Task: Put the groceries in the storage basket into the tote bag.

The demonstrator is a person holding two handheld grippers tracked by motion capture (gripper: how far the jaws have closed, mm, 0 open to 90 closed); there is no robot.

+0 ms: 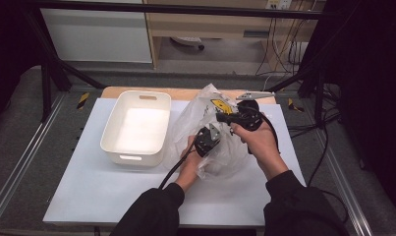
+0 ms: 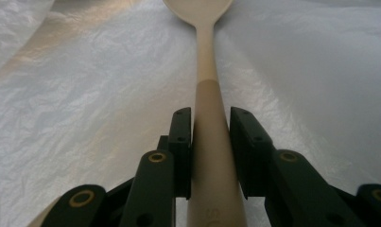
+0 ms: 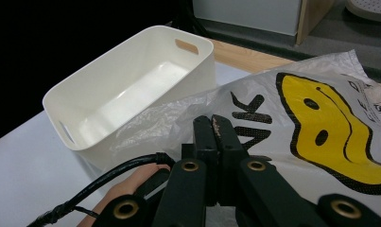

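Dim, dark-edged room; bright overhead table glare

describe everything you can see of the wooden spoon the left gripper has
The wooden spoon is pale and smooth, with a long round handle that narrows towards an oval bowl, cut off at the top of the left gripper view. Its handle darkens nearer the camera, where faint printed letters show. It points straight away between the jaws of the left gripper, which clamp its handle. Crinkled translucent plastic bag surrounds it.

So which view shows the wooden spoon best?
The left gripper view: the spoon runs straight up the frame, its handle clamped between the left gripper fingers, with the bowl at the top edge. In the high view and the right gripper view, the plastic bag covers that spot, so the spoon cannot be made out.
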